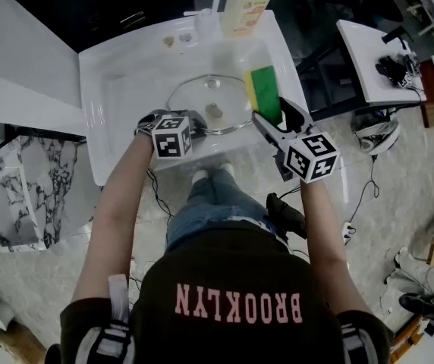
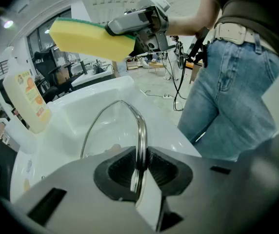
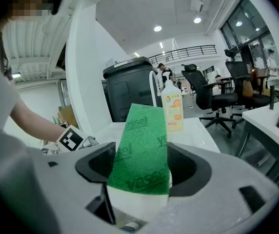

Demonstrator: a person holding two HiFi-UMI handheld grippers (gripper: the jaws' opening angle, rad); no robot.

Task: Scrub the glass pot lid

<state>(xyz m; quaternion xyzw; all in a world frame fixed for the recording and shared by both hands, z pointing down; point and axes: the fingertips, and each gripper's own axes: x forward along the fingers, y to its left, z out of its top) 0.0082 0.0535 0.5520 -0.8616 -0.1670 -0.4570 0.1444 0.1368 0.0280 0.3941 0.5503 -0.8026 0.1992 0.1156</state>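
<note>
Glass lid [image 1: 209, 101]: in sink [image 1: 118, 89], nearer front edge. Stiff, breakable, likely slippery when wet; metal rim is safest hold. Left gripper [image 2: 138, 167]: jaws clamped on rim. Right gripper [image 3: 142, 174]: jaws pinching soft sponge [image 3: 140, 145], poised over lid's right side.

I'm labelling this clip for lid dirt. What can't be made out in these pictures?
Head view: brownish spot at the glass pot lid, too small to identify.
Right gripper view: lid hidden behind the sponge and right gripper.
Left gripper view: lid's near rim buried between the left gripper's jaws.
</note>
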